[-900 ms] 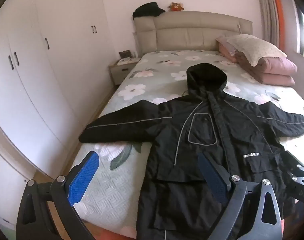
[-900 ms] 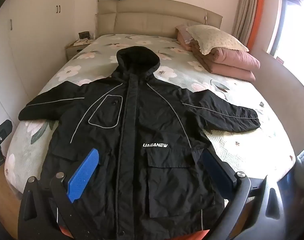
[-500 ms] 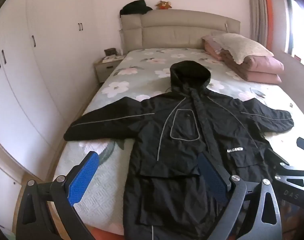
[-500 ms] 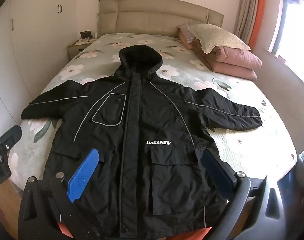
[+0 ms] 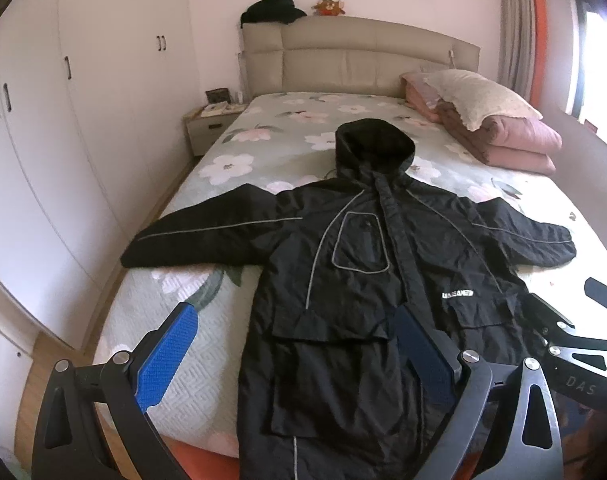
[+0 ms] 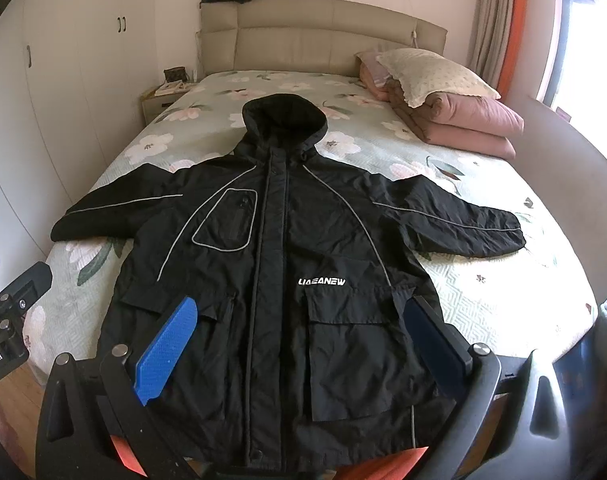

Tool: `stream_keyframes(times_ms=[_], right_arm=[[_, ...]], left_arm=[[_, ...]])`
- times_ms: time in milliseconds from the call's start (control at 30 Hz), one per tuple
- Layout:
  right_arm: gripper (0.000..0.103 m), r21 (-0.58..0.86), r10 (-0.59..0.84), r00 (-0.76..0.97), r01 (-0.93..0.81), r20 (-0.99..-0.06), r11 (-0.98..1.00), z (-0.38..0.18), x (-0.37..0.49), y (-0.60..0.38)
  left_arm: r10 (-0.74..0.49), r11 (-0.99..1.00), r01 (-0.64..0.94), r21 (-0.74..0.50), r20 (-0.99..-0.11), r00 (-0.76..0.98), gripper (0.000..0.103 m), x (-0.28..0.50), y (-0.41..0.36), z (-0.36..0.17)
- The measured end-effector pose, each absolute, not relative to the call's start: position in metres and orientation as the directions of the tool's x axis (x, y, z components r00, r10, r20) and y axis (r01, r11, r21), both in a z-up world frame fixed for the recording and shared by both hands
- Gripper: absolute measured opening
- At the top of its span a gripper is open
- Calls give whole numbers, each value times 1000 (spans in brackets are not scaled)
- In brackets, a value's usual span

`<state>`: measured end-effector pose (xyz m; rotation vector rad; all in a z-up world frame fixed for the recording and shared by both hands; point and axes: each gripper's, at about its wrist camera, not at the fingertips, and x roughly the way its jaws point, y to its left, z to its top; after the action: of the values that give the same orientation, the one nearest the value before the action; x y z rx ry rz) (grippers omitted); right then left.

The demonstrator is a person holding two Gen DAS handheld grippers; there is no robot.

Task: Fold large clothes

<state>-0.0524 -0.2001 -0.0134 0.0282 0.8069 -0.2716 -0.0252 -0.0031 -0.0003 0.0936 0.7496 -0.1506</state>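
A large black hooded jacket [image 5: 367, 276] lies flat, front up, on the floral bed [image 5: 207, 320], sleeves spread to both sides and hem at the near edge. It also shows in the right wrist view [image 6: 279, 272]. My left gripper [image 5: 295, 320] is open and empty, above the jacket's lower left part and the bed edge. My right gripper [image 6: 303, 316] is open and empty, above the jacket's lower front pockets. The right gripper's body also shows at the right edge of the left wrist view [image 5: 571, 340].
A folded pink quilt with a cream pillow [image 6: 443, 104] lies at the bed's far right. White wardrobes [image 5: 43, 140] line the left wall, with a nightstand [image 5: 211, 124] by the headboard [image 5: 359, 64]. A window ledge [image 6: 575, 168] runs along the right.
Both grippers have drawn back and shifted a little left, so the jacket sits slightly farther and more to the right. Both stay open. The jacket has not moved.
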Motion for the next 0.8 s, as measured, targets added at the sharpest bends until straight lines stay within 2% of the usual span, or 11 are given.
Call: stream_keyframes(times_ms=[800], right_arm=[[103, -78, -241, 651, 269, -720, 960, -22, -60, -205]], left_arm=[[-123, 978, 204, 32, -705, 699, 99, -27, -12, -14]])
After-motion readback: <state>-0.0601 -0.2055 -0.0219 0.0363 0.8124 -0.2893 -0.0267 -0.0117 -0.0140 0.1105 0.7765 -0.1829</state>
